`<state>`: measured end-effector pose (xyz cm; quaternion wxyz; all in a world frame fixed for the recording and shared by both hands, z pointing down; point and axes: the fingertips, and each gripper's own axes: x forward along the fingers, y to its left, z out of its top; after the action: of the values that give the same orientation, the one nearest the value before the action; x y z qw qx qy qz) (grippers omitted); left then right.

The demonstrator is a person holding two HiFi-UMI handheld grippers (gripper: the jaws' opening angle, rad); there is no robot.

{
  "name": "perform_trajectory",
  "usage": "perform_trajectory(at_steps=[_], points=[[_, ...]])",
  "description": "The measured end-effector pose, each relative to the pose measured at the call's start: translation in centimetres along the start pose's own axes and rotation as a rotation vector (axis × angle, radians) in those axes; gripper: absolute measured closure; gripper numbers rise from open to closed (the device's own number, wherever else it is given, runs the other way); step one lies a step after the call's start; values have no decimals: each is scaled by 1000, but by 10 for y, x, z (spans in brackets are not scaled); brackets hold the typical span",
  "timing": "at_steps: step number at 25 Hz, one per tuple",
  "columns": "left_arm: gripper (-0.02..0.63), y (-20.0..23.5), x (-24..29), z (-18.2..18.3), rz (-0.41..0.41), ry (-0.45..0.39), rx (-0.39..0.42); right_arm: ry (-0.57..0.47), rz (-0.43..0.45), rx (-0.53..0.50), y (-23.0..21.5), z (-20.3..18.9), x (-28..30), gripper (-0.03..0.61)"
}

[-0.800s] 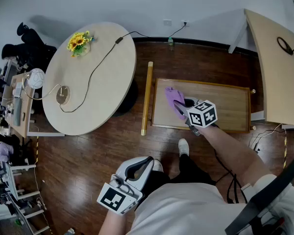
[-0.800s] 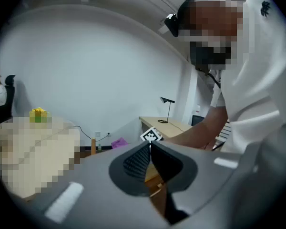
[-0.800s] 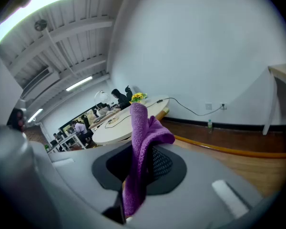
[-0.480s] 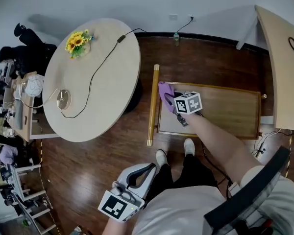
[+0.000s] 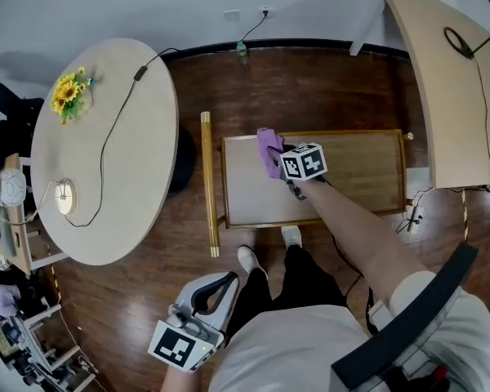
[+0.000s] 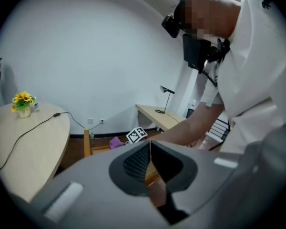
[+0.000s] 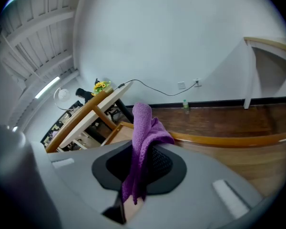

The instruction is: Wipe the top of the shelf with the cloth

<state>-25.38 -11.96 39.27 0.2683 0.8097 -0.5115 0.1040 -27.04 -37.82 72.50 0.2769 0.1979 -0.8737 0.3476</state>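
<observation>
- Dark wood floor runs under a low wooden shelf [image 5: 355,174], whose flat top carries a raised rim.
- The purple cloth [image 5: 269,150] sits over the shelf's left part, by the back rim. Its long axis runs from back rim toward front rim.
- Your right gripper [image 5: 282,160] has its jaws clamped on the cloth. In the right gripper view the cloth [image 7: 144,135] rises out of the right gripper [image 7: 133,175] and flops over one jaw.
- Your right arm is stretched nearly straight across the shelf's front rim, with the gripper's marker cube facing up.
- Your left gripper [image 5: 220,282] hangs low by your hip, well in front of the shelf. The left gripper view shows the left gripper [image 6: 150,149] with its jaws pressed together and nothing between them.
- A pale wooden rail [image 5: 206,183] lies just left of the shelf, along its short side.
- A round table [image 5: 114,162] stands further left of the shelf, with sunflowers [image 5: 68,95] and a black cable [image 5: 106,149] on it.
- A desk [image 5: 445,96] stands right of the shelf.
- Nothing rests on the shelf top beyond the cloth.
</observation>
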Motion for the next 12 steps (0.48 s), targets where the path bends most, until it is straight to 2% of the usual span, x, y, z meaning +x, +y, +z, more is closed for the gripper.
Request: perform_trajectory(at_steps=[5,12], points=[[588,-10,36,18,-108,8,34,-5,-154,30,-90,-8,-78,528],[588,-29,77,37,-175,-7,72,2,-363,59,-217,-32,-195,528]])
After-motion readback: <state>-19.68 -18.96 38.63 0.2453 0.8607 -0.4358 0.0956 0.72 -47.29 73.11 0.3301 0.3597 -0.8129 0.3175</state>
